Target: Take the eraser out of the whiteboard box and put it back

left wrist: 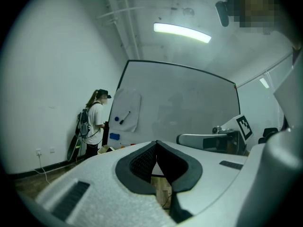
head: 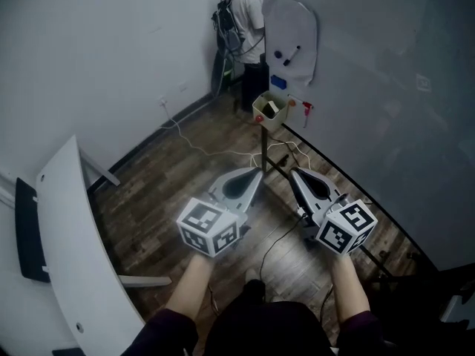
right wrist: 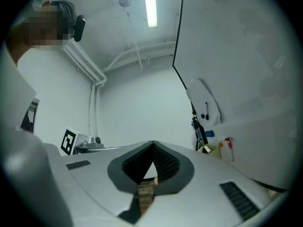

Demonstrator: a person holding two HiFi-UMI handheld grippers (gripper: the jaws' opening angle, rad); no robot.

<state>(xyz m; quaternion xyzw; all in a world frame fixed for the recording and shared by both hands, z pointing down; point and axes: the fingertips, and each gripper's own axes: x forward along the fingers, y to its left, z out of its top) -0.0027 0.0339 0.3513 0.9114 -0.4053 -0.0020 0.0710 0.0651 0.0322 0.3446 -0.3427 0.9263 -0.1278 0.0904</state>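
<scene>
**Both grippers clenched empty, eraser away in its box**

The whiteboard (head: 371, 65) fills the frame's right. At lower centre, the left gripper (head: 258, 173) and right gripper (head: 294, 173) are both clenched on nothing. At upper centre is the box (head: 260, 117). The small dark block inside is probably the eraser (head: 272, 108), likely light and stiff-backed with soft felt. Pinch across its long sides.

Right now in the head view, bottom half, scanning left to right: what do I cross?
black panel → white table → left tongs → right tongs
</scene>
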